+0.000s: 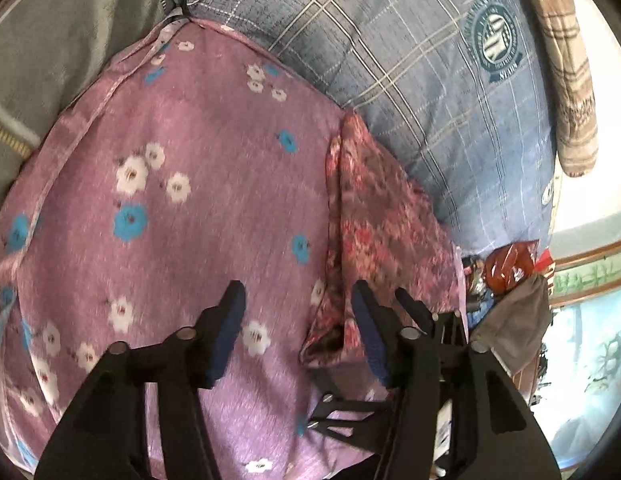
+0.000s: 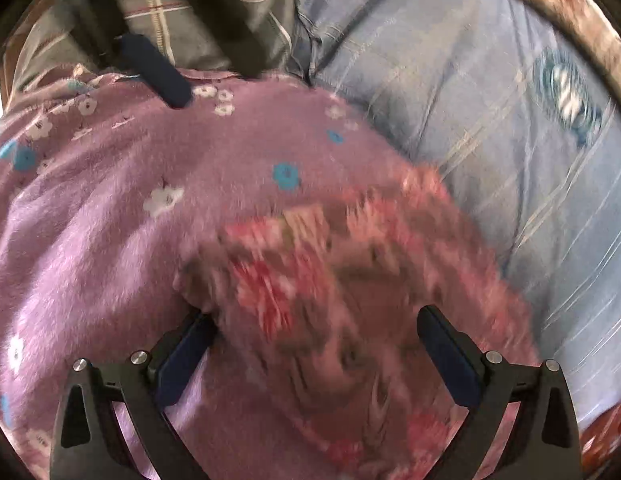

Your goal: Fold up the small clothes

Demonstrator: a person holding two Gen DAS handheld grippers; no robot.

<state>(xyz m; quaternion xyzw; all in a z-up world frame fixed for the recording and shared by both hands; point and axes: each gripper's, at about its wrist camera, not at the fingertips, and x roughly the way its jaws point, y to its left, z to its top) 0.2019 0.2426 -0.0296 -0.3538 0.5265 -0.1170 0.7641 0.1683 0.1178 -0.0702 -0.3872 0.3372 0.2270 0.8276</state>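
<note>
We locate the small red floral garment [image 1: 374, 216] lying on the purple flowered sheet [image 1: 182, 184], along that sheet's edge beside the blue plaid bedding [image 1: 430, 60]. In the left wrist view its long axis runs away from the tongs, from near the fingertips toward the far bedding. It sits ahead and to the right of the left gripper [image 1: 298, 320], whose jaws stand released with only sheet between them. In the right wrist view, which is heavily blurred, the garment [image 2: 330, 280] lies directly ahead of the right gripper [image 2: 318, 356] and spreads between its parted jaws; we see no pad pressing cloth. We judge the right hand nearer and better aligned for the coming grasp. A dark fingertip of the left gripper [image 2: 156, 76] shows at the sheet's far edge. We see no containers; a grey plaid pillow [image 1: 50, 40] lies beyond
</note>
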